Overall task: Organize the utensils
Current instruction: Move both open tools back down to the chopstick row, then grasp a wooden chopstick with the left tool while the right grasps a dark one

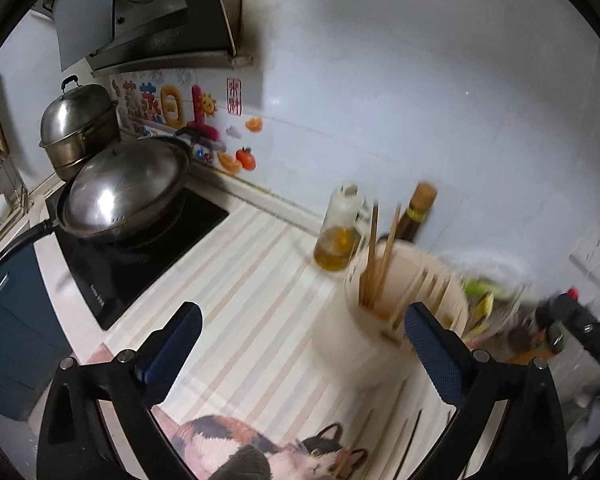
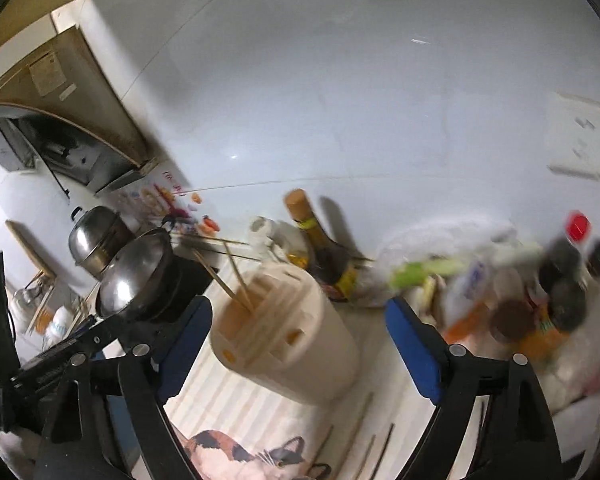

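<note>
Left wrist view shows the left gripper spread wide with nothing between its blue-padded fingers, hanging above a striped mat printed with a calico cat. A cream utensil holder stands on the mat just ahead of the right finger, blurred, with two chopsticks leaning up out of one of its slots. More chopsticks lie loose on the mat near the cat print. Behind the holder stand an oil dispenser and a dark bottle; a lidded wok sits on the black cooktop to the left. From the right wrist, the right gripper is likewise wide apart and empty, the utensil holder sitting between its fingers without touching either. Loose chopsticks rest on the mat below it.
</note>
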Motion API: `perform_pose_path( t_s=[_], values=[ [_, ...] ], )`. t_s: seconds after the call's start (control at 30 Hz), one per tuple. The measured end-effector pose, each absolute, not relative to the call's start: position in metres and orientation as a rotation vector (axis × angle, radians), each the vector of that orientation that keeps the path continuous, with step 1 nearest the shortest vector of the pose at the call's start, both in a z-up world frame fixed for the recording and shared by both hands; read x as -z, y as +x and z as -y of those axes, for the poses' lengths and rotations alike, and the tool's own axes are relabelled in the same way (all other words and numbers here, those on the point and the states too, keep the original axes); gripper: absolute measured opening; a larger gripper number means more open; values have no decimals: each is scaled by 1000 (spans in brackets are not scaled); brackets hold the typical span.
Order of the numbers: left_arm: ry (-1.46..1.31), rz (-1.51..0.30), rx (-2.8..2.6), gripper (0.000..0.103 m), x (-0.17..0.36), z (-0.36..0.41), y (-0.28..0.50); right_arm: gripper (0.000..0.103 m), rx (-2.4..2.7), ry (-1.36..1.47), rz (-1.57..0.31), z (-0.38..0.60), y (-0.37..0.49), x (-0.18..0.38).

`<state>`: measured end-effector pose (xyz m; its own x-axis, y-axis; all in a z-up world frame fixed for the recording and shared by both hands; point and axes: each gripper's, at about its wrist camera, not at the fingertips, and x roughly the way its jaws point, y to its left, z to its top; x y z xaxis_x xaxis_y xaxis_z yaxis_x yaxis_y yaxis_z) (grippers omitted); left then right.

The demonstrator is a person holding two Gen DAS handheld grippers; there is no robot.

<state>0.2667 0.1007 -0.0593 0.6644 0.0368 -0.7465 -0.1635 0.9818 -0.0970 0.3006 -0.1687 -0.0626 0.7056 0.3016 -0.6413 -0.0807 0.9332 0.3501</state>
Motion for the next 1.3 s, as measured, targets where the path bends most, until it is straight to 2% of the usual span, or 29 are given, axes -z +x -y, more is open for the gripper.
perform_pose_path(
  t_s=[0.1,0.37,0.43,0.5,0.6,0.7,0.77,0.8,0.83,0.9,1.0,1.07,1.13,1.17,1.27,1.3],
  values=[
    [-148,-894,-84,103,84,-90,257,98,-145,310,-797,185,280,84],
    [-37,-1037,-32,103,160,-49,237,96,-18,319,-970,221,245,165],
    [-5,-1067,-28,103,177,-41,233,81,-8,334,-1032,228,238,188],
    [19,-1110,-17,103,195,-32,230,60,3,356,-1115,234,233,216],
    [62,-1171,-10,103,222,-21,230,44,8,393,-1211,239,223,251],
    [85,-1248,27,98,250,-12,231,37,4,404,-1273,240,217,274],
    [122,-1298,52,80,271,-4,232,36,0,401,-1313,236,217,287],
    [137,-1318,66,77,278,-1,232,36,-9,402,-1331,233,218,293],
    [154,-1336,77,69,285,3,233,36,-13,400,-1343,228,221,295],
    [186,-1360,108,66,297,10,233,36,-27,393,-1372,220,226,304],
    [246,-1384,128,51,310,17,233,36,-40,381,-1415,207,234,316],
    [265,-1400,142,26,317,19,233,36,-44,377,-1436,200,242,322],
    [248,-1396,155,9,317,18,233,36,-46,363,-1457,192,248,329],
    [231,-1404,154,5,317,17,232,36,-49,357,-1462,188,250,331],
    [166,-1411,95,5,317,7,234,35,-47,306,-1488,173,256,340],
    [134,-1417,68,5,317,0,234,24,-35,276,-1496,168,257,342]
  ],
)
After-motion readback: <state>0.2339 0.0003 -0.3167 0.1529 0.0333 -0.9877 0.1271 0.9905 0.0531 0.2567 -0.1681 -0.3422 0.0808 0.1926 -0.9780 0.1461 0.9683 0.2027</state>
